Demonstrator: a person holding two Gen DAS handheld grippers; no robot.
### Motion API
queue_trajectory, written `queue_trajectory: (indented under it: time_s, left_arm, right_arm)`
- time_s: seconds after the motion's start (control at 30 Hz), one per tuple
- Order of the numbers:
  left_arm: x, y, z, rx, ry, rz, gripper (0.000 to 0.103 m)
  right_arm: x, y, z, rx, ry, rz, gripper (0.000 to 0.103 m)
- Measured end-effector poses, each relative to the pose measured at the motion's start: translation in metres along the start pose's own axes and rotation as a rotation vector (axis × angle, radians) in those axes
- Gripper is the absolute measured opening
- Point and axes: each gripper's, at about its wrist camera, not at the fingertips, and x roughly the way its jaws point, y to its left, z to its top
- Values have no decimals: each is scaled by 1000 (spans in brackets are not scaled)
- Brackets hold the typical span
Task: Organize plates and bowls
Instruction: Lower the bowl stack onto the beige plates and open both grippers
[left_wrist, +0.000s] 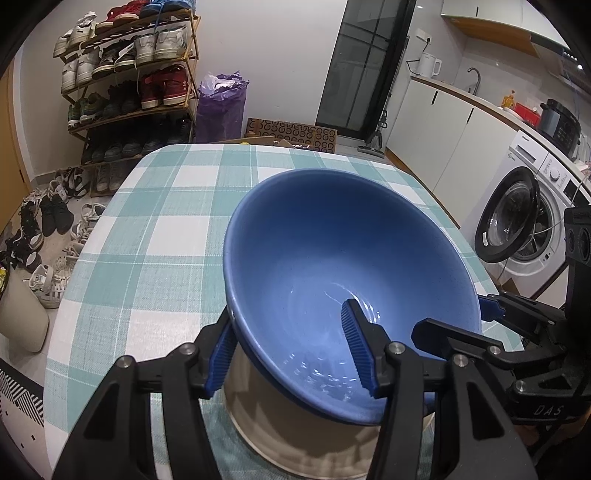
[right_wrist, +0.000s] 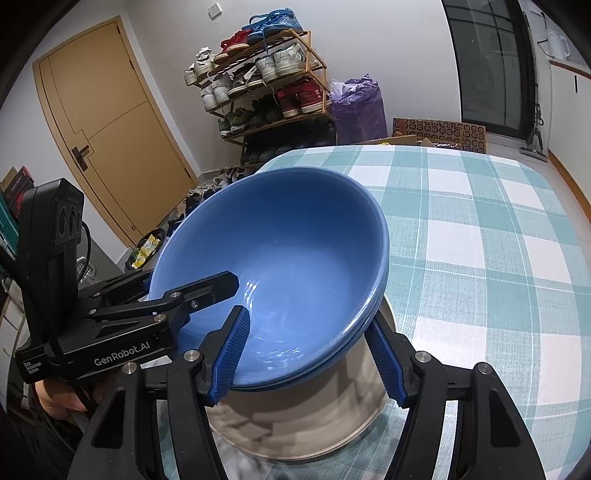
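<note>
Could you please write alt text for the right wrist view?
A blue bowl is straddled at its near rim by the right tongs, over a white plate on a checked tablecloth. The left tongs reach into it from the left; a shoe rack and door stand behind.

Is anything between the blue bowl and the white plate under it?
Nothing visible. The blue bowl hangs tilted over the white plate, both tongs straddling its rim; only bare plate shows below.

The bowl (left_wrist: 332, 258) is blue. The plate (right_wrist: 295, 417) is white. The cloth (left_wrist: 155, 236) has green and white squares.
</note>
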Motion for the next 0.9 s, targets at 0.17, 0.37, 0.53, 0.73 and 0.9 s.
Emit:
queue_trajectory:
  time_s: [0.17,0.37,0.53,0.73,0.9]
  left_arm:
    - [1,0,2,5,-1,-6,55]
    - [-1,4,-1,-4,1,-27,64]
    - [-8,9,-4,-14,-10,1,79]
    - [-25,14,-11,-3,-59,30,101]
    - [-41,17,-21,8,-119,41,103]
  right_arm:
    - [2,-1,3,0,1,-2,66]
    - [4,-1,3,-7,-11,-3,66]
    - [1,-6,1,-10,-15,-13,78]
    - [-7,-9,-5,-28,-56,1,96]
    - [-18,-15,-17,-42,-133,-2,102]
